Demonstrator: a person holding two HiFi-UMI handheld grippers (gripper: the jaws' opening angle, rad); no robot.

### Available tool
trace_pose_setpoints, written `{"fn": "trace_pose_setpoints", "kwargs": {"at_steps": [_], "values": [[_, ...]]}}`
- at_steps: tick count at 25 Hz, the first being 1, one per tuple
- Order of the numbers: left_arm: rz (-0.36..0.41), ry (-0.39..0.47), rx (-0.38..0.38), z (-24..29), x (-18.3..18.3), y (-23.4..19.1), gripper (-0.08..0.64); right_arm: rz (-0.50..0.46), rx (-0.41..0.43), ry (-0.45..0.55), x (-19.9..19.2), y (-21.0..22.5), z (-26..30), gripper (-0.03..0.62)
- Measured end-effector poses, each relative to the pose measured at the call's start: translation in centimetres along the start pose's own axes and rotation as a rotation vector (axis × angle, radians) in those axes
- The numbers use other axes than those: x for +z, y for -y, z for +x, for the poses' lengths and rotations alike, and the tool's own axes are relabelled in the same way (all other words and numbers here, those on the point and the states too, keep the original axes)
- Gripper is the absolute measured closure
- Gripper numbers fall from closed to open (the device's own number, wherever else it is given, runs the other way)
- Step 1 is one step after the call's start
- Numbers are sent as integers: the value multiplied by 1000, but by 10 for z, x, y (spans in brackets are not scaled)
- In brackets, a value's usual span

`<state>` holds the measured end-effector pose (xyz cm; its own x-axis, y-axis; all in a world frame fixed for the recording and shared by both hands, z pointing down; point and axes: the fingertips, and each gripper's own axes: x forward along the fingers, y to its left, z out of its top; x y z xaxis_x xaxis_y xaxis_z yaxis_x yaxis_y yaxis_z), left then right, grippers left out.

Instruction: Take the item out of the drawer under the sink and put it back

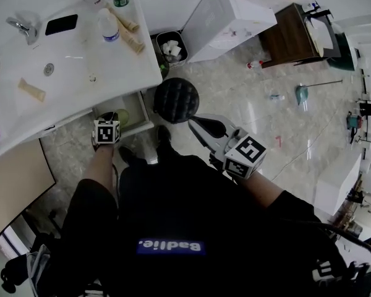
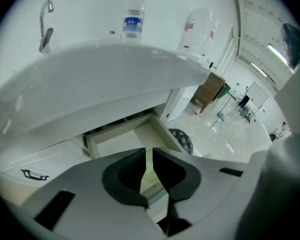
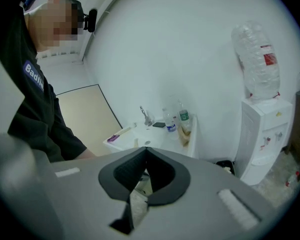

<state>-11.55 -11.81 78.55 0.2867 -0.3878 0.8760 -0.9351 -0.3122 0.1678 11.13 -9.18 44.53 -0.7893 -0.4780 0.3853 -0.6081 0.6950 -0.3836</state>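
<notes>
The drawer (image 1: 142,107) under the white sink counter (image 1: 80,60) stands pulled out. A yellow-green item (image 1: 122,117) lies inside it, partly hidden by my left gripper (image 1: 107,119), which hovers at the drawer's front. In the left gripper view the pale drawer (image 2: 121,132) lies just ahead. My left gripper (image 2: 149,152) has its jaws drawn together to a thin slit, with nothing between them. My right gripper (image 1: 205,127) hangs off to the right above the floor, away from the drawer. It is shut and empty (image 3: 146,152).
A black round stool (image 1: 176,99) stands right of the drawer, between the two grippers. A small bin (image 1: 171,48) and a water dispenser (image 1: 229,17) stand behind it. Bottles (image 1: 109,25), a phone (image 1: 61,24) and a faucet (image 1: 21,28) sit on the counter.
</notes>
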Motion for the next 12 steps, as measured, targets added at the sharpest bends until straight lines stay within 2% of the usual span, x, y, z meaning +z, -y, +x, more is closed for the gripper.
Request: {"fn": "trace_pose_setpoints", "kwargs": {"at_steps": [6,12], "values": [[-57,192,-73,-71,32,24,535,-34,41,51,15,-31,11,591],[18,368,-146,-152,60,54,535,-63,75,95,27,-62,22,591]]}}
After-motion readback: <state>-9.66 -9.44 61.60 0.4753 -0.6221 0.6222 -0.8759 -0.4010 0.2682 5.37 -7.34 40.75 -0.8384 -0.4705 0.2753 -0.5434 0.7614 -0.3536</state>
